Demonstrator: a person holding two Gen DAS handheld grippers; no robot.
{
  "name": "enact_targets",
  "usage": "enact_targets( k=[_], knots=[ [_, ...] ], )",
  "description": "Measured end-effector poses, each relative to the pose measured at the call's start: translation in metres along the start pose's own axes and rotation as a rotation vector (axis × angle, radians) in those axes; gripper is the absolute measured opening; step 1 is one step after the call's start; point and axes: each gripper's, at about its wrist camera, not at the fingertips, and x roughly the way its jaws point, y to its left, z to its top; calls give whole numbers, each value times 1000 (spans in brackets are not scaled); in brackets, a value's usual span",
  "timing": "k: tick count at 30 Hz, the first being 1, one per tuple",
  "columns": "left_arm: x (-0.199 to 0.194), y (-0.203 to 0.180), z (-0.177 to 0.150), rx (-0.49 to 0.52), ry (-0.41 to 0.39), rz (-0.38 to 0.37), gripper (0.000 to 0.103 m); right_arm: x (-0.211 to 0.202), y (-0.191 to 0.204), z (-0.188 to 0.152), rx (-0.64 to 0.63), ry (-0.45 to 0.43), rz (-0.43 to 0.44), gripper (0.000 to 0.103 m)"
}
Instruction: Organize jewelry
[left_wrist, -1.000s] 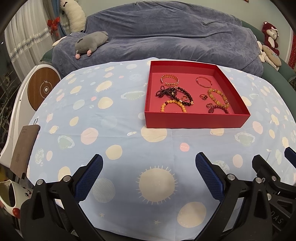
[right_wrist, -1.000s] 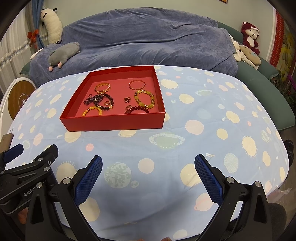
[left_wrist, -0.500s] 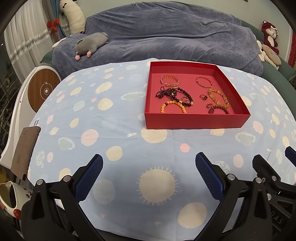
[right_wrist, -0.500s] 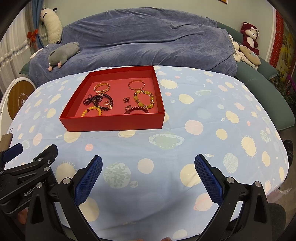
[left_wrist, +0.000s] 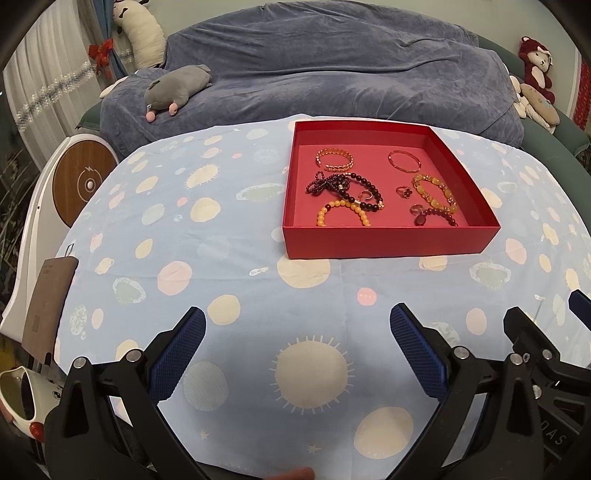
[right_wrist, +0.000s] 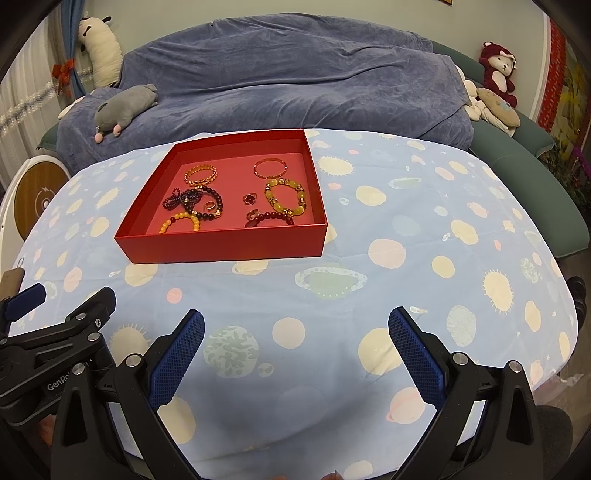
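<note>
A red open box (left_wrist: 388, 242) (right_wrist: 225, 245) stands on the table and holds several bracelets and rings: a gold chain bracelet (left_wrist: 334, 158), a thin pink bangle (left_wrist: 404, 161), a dark bead strand (left_wrist: 343, 186), an orange bead bracelet (left_wrist: 341, 212), a yellow bead bracelet (left_wrist: 436, 192) and a flower ring (left_wrist: 404, 191). My left gripper (left_wrist: 297, 341) is open and empty above the near table. My right gripper (right_wrist: 295, 341) is open and empty, to the right of the left one.
A light blue cloth (left_wrist: 184, 229) with sun and planet prints covers the round table. A sofa under a blue-grey cover (left_wrist: 332, 66) with plush toys (left_wrist: 173, 88) stands behind. A white round device (left_wrist: 77, 181) and a brown tag (left_wrist: 48, 295) are at the left edge.
Both grippers have drifted very slightly back; the box sits a touch farther in view. Nothing was taken or let go.
</note>
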Motion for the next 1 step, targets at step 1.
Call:
enact_targets(
  k=[1],
  knots=[
    [1, 0, 0, 0, 1, 0, 95, 0, 0, 0, 0, 0, 0, 96]
  ],
)
